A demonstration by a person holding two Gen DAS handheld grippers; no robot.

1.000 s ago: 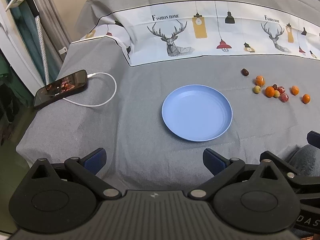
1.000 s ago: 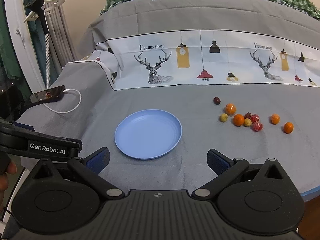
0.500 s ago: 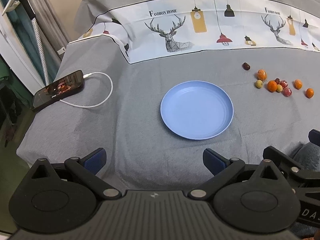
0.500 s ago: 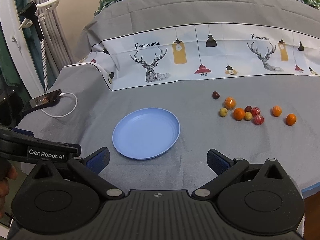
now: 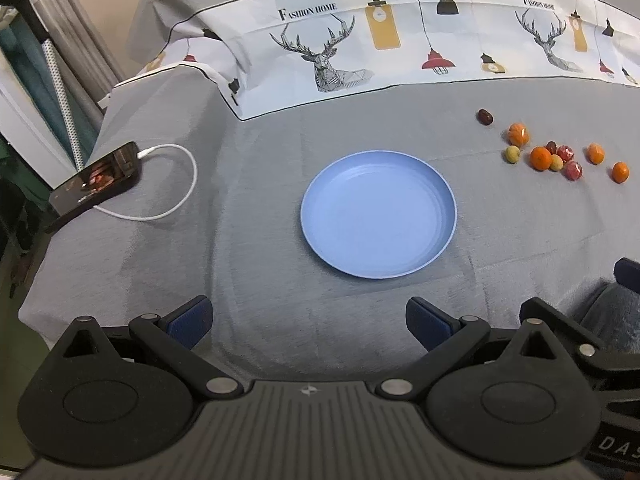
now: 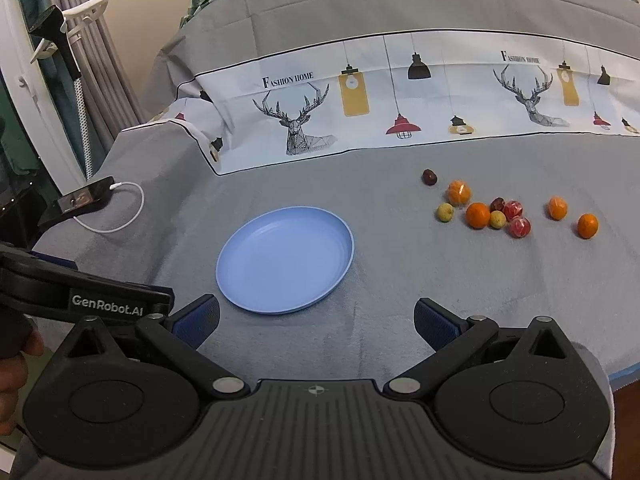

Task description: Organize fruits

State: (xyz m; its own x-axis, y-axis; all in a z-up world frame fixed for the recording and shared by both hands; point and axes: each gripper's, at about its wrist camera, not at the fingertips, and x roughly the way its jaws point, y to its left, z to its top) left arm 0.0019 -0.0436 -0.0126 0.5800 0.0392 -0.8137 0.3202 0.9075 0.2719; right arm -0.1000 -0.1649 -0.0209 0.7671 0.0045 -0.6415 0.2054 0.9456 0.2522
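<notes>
A bed (image 5: pixel 280 280) fills both views, covered in a soft, matte grey sheet with faint creases; across its far side runs a white printed band (image 6: pixel 400 100) showing line-drawn deer, hanging lamps and the words "Fashion Home". Grey pleated curtains (image 6: pixel 92 40) hang at the left edge of the room. In the middle of the sheet lies a round, smooth, pale blue plate (image 5: pixel 440 184) with a shallow raised rim, holding nothing. At the left edge of the bed a glossy black phone (image 5: pixel 96 178) rests with a white cable (image 5: pixel 188 184) looping from it. Well to the right of the plate sits a loose cluster of small round fruits (image 6: pixel 496 214): orange ones, shiny red ones, yellow-green ones and dark brownish ones, some touching. The left claw (image 5: pixel 308 322) and the right claw (image 6: pixel 316 322) both hover over the near edge of the bed, their blue-padded fingers spread wide apart, gripping nothing.
</notes>
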